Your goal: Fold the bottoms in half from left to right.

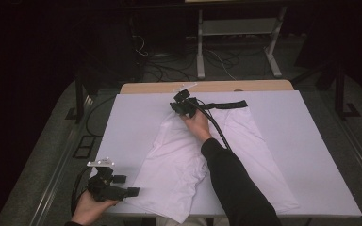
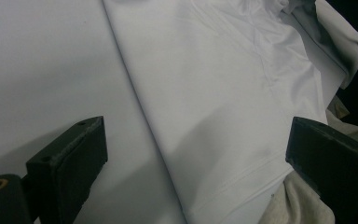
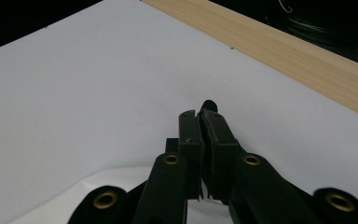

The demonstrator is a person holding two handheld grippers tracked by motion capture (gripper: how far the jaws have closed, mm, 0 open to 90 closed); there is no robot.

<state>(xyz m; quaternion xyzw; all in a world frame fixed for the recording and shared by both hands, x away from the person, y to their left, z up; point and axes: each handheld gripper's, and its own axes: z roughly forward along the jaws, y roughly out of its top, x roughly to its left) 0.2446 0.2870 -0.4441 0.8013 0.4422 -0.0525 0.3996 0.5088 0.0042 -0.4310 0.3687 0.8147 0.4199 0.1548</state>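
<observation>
A white garment (image 1: 184,165) with a black waistband (image 1: 226,105) lies spread on the white table cover (image 1: 132,122). At its far end, next to the waistband, my right gripper (image 1: 181,106) is shut on the cloth. In the right gripper view the jaws of that gripper (image 3: 199,114) are pressed together, with a bit of dark band at the tips and white cloth (image 3: 116,179) under them. My left gripper (image 1: 126,185) stands open at the near left, just beside the garment's lower edge. In the left gripper view the garment (image 2: 223,93) lies between and beyond the wide jaws of that gripper (image 2: 196,128), untouched.
The bare wooden table edge (image 1: 207,87) runs along the far side, also in the right gripper view (image 3: 284,51). Cables and a metal stand (image 1: 235,42) sit on the dark floor behind. A beige cloth (image 2: 298,200) shows past the table's near edge.
</observation>
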